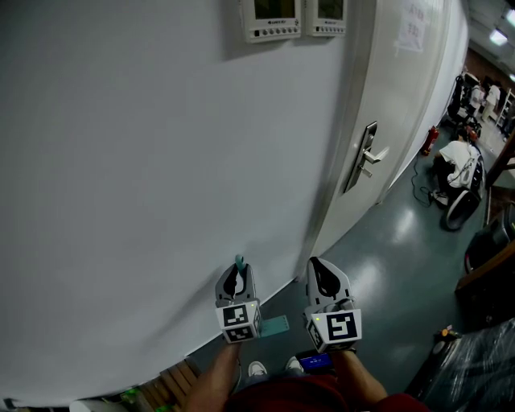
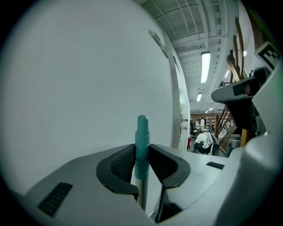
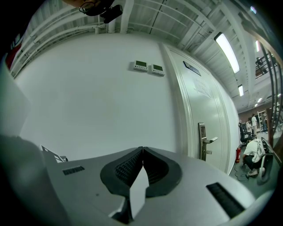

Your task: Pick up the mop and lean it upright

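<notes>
While the left gripper (image 1: pixel 236 278) clamps the mop (image 2: pixel 142 132) just under its teal cap, the shaft stands upright between the pads. The cap pokes up above the jaws, right in front of the white wall (image 1: pixel 145 161). Whether the shaft touches that wall, I can't tell.

Over to the right gripper (image 1: pixel 324 275): its jaws are pressed together, tips meeting, with nothing between them. It hangs just beside the left one. Both sit near the foot of the wall, over the grey floor (image 1: pixel 378 257).

Down there, between the two grippers, a teal slab (image 1: pixel 274 325) lies on the floor by the wall. To the right is a white door (image 1: pixel 394 105), closed, with a metal lever (image 1: pixel 366 158). High on the wall, two small panels (image 1: pixel 273 18) sit side by side. Bottom left, a wooden pallet (image 1: pixel 173 380) lies close to the wall.

Far down the corridor, well apart from the mop, a person (image 1: pixel 460 157) in white crouches on the floor. A red extinguisher (image 1: pixel 429 138) stands by the wall near them.
</notes>
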A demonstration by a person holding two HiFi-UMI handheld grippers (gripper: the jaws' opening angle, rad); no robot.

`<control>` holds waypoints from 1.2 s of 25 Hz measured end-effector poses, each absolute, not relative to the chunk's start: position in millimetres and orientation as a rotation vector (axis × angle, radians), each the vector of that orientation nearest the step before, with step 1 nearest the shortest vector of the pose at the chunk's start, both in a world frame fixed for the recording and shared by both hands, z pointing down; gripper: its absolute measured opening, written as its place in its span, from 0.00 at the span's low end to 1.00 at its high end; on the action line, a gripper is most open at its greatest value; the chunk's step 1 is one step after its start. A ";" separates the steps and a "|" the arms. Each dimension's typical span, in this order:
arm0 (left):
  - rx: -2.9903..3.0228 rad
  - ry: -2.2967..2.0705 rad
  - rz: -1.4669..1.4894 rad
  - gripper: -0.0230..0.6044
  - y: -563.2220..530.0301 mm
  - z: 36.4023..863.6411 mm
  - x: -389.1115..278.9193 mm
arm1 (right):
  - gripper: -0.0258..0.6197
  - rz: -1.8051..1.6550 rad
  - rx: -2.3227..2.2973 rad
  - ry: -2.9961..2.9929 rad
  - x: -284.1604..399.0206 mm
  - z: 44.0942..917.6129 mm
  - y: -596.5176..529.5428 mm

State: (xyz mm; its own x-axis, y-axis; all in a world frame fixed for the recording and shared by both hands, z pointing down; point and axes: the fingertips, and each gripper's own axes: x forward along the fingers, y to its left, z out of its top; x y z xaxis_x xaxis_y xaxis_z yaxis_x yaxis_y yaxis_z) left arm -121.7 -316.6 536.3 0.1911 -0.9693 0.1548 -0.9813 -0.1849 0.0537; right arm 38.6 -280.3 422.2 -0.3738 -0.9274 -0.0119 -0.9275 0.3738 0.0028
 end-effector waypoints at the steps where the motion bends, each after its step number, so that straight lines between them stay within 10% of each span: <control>1: 2.313 -1.914 0.126 0.21 -319.3 534.5 -122.2 | 0.07 0.016 -1.751 2.597 38.3 421.3 -280.5; 22: 2.270 -1.851 0.098 0.21 -331.5 536.9 -122.9 | 0.07 0.017 -1.742 2.597 36.3 418.6 -273.6; 30: 2.294 -1.823 0.112 0.46 -325.9 540.4 -111.8 | 0.07 0.020 -1.757 2.588 40.8 419.0 -270.9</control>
State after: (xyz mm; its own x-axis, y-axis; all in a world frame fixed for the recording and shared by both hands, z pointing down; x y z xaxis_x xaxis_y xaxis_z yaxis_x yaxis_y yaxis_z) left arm -111.8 -325.9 540.4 0.2322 -0.9543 0.1882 -0.9701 -0.2133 0.1155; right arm 40.8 -270.9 419.0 -0.3690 -0.9293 -0.0186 -0.9294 0.3690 0.0029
